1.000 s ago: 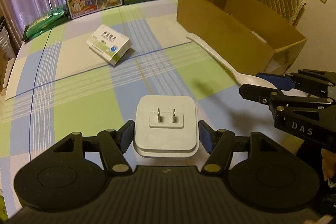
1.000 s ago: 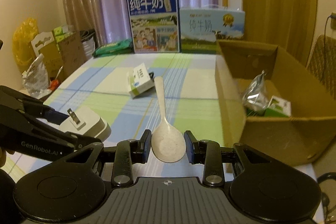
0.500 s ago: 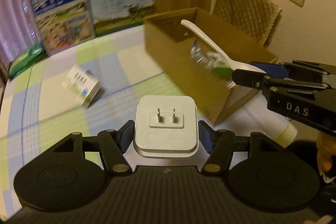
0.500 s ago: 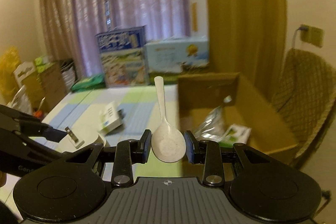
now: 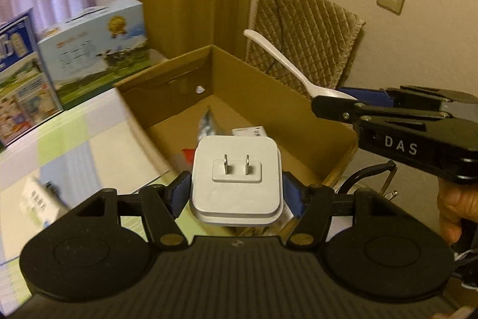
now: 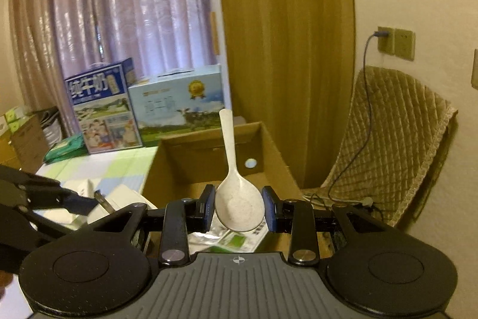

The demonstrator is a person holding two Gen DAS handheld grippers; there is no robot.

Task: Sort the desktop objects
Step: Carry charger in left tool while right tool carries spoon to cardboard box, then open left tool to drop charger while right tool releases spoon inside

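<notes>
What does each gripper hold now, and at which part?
The left gripper clamps the white charger by its two sides. The right gripper grips the spoon by its bowl.

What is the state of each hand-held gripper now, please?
Left hand-held gripper: closed on the white plug adapter.
Right hand-held gripper: closed on the bowl of the white spoon.
</notes>
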